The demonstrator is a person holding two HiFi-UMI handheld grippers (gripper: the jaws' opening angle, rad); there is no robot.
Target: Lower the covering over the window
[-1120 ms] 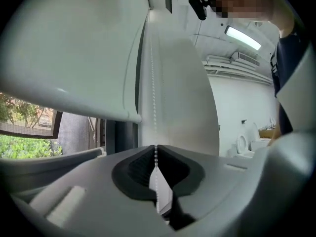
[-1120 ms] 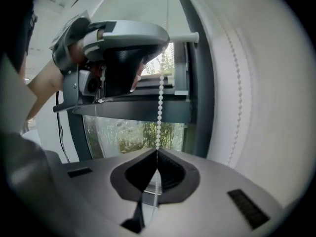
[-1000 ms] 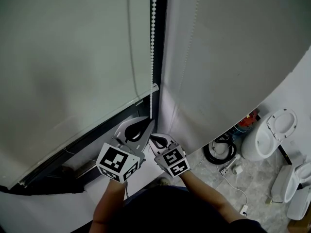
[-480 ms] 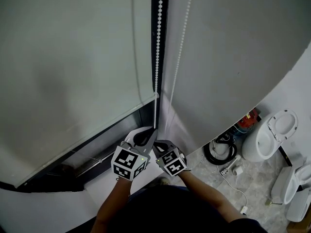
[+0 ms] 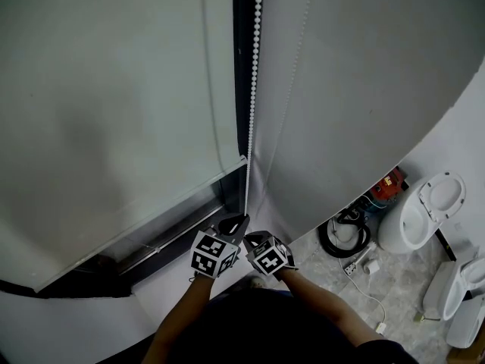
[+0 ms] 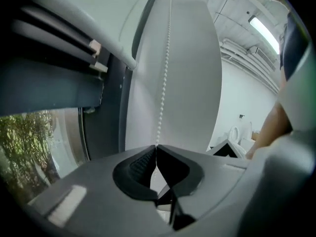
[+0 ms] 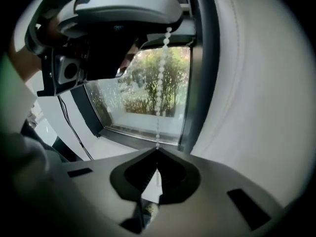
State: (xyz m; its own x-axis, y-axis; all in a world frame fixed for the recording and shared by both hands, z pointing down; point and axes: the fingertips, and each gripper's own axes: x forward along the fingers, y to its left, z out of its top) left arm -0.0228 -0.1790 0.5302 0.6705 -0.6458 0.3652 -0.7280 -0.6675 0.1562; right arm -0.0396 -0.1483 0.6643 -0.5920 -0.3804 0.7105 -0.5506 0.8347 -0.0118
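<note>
Both grippers pinch the bead chain under the partly lowered blind.

The left gripper (image 6: 157,146) has just been closing its jaws, and their tips now meet on the bead chain (image 6: 163,83), which rises straight up from between them. The right gripper (image 7: 157,148) has its jaws pressed together on the same chain, directly below the left one. The chain's long axis is vertical: it hangs taut above both pairs of jaws, running up beside the dark window frame (image 5: 241,51) and out of the top of the head view. Above and to the left of the jaws hangs the roller blind (image 5: 114,112). Its bottom rail (image 6: 94,36) lies crosswise to the chain, with its end just beside it. Below the rail a strip of window glass (image 7: 148,88) is uncovered, showing greenery. To the right of the jaws a second blind (image 5: 356,89) hangs lower.
</note>
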